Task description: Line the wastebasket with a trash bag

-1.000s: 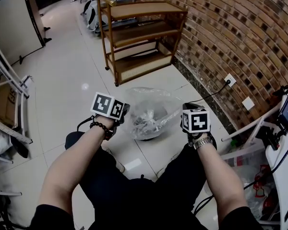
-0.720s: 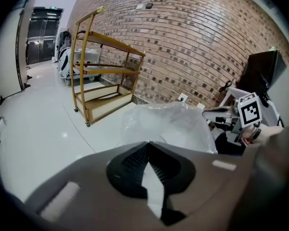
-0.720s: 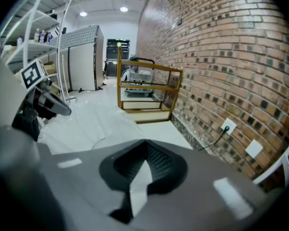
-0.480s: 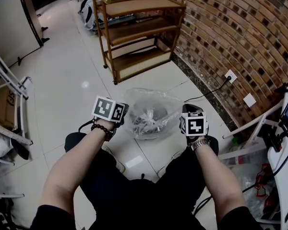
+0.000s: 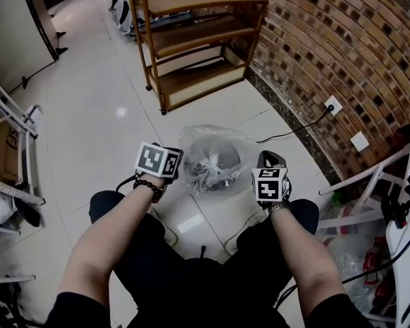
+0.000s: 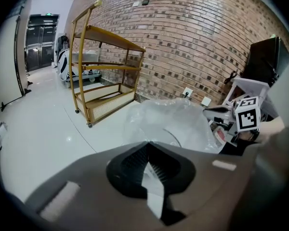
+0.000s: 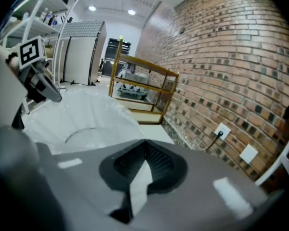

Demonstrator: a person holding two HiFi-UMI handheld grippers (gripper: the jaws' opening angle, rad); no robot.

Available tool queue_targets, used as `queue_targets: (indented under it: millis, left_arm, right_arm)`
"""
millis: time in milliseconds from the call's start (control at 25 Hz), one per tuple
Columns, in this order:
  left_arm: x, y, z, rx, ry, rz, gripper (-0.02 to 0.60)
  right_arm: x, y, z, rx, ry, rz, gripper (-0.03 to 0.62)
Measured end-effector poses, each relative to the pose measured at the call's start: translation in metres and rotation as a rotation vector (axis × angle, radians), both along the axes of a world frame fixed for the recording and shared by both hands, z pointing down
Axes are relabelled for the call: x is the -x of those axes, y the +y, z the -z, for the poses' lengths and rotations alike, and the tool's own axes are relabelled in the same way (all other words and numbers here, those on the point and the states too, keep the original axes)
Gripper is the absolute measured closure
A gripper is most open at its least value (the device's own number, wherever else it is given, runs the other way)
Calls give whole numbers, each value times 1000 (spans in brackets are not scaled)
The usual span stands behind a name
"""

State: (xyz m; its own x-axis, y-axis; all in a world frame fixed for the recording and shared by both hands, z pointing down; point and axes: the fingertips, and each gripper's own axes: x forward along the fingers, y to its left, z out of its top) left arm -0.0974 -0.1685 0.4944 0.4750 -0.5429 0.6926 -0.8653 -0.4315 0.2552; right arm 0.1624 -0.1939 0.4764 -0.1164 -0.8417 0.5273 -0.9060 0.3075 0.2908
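A clear plastic trash bag [image 5: 215, 145] is draped over a dark round wastebasket [image 5: 219, 164] on the tiled floor in front of my knees. My left gripper [image 5: 175, 168] is at the bag's left edge and my right gripper [image 5: 268, 161] at its right edge. Both are shut, each with a strip of the bag's film pinched between its jaws. In the left gripper view the bag [image 6: 168, 124] billows beyond the left gripper [image 6: 147, 144], and the basket's rim [image 6: 177, 139] shows through the film. The right gripper view shows the same film [image 7: 82, 114] ahead of the right gripper [image 7: 144, 143].
A wooden shelf cart [image 5: 191, 39] stands behind the basket, against a brick wall [image 5: 328, 39]. A cable runs from a wall socket [image 5: 333, 105] to the floor. White metal racks stand at the left [image 5: 14, 121] and right [image 5: 369, 176].
Both grippers have sunk toward the floor, bringing the bag's edges down with them. The bag sits lower and closer around the basket.
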Motion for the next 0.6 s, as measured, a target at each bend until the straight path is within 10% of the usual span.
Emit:
queue_targets:
  millis: [600]
  left_arm:
    - [-7,-19,-13,-22,10,-25,580]
  right_arm:
    - [-10,-1,-5,-57,23,-25,591]
